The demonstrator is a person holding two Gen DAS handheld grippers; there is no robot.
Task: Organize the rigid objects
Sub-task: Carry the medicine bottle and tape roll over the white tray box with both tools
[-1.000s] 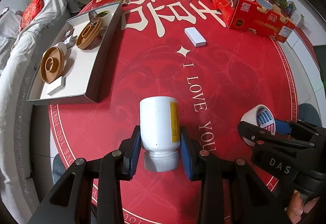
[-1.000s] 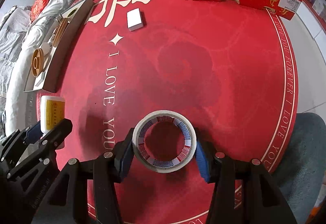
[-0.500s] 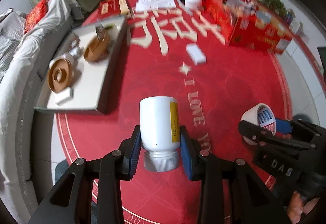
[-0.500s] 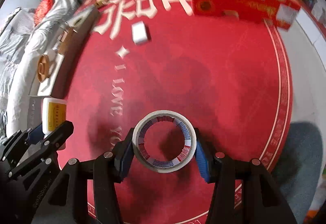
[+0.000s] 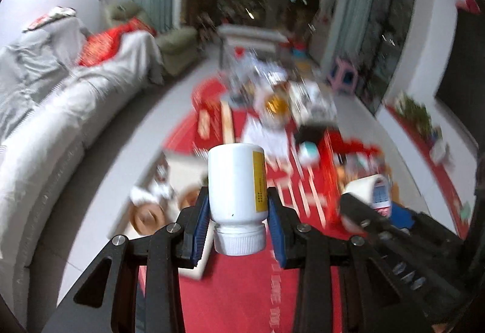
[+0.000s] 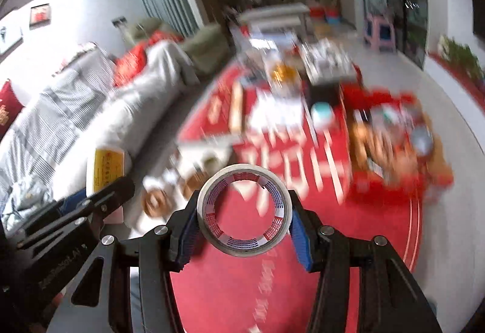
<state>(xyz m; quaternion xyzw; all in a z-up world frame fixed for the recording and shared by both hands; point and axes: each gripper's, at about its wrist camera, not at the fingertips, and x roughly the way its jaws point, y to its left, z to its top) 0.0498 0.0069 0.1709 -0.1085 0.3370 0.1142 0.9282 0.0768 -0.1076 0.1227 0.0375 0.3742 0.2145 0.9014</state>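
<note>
tray [image 5: 157, 181] blurred; red box [image 6: 394, 133] — indistinct

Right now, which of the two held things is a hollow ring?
The tape roll in the right tongs; the left tongs grip a solid white bottle.

Left gripper [image 5: 238, 213] is clamped on a white bottle [image 5: 236, 183], blue pads pressed against both its sides, cap toward the camera; right gripper [image 6: 244, 222] is closed around a tape roll [image 6: 245, 213], pinched at left and right edges; both are held up off the table, side by side, angled downward.
</note>
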